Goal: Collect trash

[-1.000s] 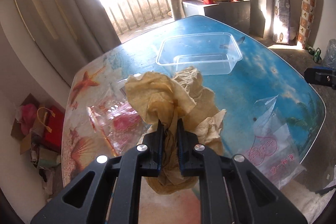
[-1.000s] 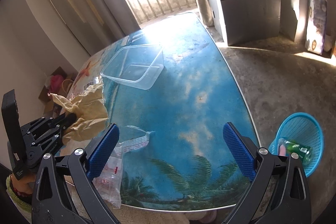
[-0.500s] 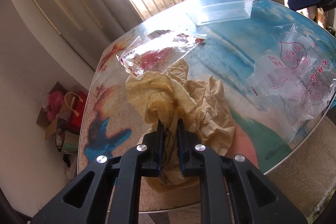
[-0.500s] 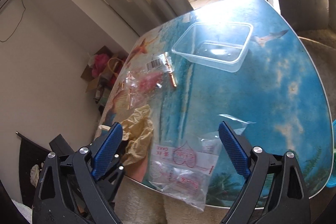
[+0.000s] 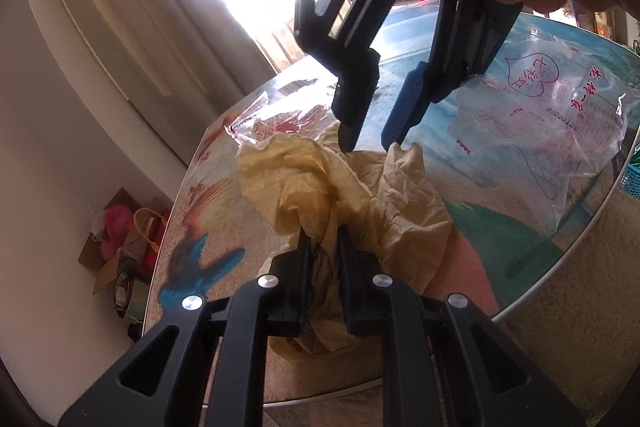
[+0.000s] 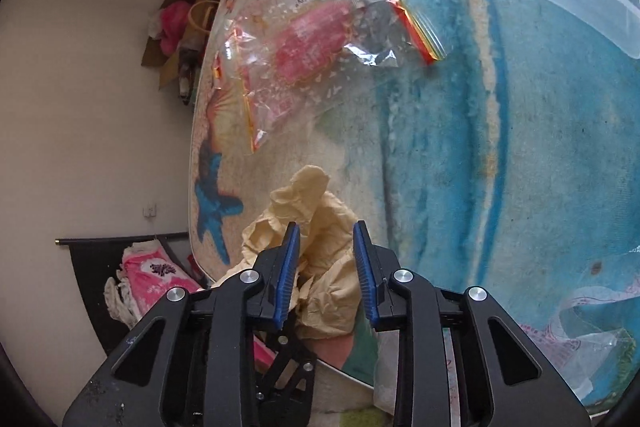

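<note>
We grip crumpled yellow paper (image 5: 340, 195) in left tool (image 5: 323, 247); right tool (image 6: 326, 267) just closing, paper between pads, not yet pinched. Next: clamp, lift off worktop (image 6: 500, 167).

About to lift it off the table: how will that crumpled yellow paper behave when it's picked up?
The yellow paper is creased and sagging around the left gripper, so it is likely floppy and light. Loose flaps may droop and drag on the table. The right gripper, jaws just closing around another fold, should steady it.
</note>
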A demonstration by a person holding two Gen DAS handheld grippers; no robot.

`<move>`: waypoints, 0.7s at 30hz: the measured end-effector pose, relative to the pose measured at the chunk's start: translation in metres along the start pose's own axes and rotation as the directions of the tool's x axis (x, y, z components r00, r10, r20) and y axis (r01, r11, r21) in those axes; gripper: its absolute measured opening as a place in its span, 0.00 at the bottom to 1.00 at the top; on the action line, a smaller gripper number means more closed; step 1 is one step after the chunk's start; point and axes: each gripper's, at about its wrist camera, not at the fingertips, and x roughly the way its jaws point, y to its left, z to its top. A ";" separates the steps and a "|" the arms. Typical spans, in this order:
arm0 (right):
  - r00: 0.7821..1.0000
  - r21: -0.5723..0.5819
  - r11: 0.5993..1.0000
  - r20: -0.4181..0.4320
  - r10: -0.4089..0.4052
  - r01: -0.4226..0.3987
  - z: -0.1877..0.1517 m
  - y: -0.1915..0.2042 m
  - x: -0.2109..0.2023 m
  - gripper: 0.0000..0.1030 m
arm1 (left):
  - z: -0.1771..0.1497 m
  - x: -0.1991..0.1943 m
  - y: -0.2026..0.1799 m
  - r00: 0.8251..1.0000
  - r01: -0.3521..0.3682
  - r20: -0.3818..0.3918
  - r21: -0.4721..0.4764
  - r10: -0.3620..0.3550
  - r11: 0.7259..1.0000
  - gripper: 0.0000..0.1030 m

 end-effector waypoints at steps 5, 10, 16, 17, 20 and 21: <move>0.990 0.103 0.985 -0.008 0.141 -0.140 0.003 -0.013 0.009 0.20 | -0.005 0.001 0.004 1.000 0.016 0.024 -0.024 -0.015 1.000 0.12; 0.946 0.118 0.944 -0.073 0.317 -0.307 -0.009 -0.006 0.026 0.13 | -0.007 0.004 0.013 0.998 0.063 0.030 -0.067 -0.061 0.996 0.12; 0.971 0.082 0.970 -0.053 0.234 -0.229 -0.013 0.008 0.027 0.13 | -0.007 0.008 0.022 0.994 0.104 0.034 -0.114 -0.101 0.988 0.12; 0.978 0.070 0.976 -0.032 0.207 -0.205 -0.014 0.004 0.012 0.14 | -0.007 0.009 0.024 0.994 0.111 0.033 -0.124 -0.108 0.986 0.13; 0.989 0.014 0.989 0.028 0.145 -0.145 -0.024 0.010 -0.012 0.31 | -0.007 0.010 0.030 0.990 0.139 0.031 -0.162 -0.136 0.977 0.13; 0.993 -0.015 0.994 0.042 0.110 -0.110 -0.029 0.015 -0.017 0.33 | -0.007 0.011 0.032 0.989 0.150 0.029 -0.178 -0.147 0.973 0.13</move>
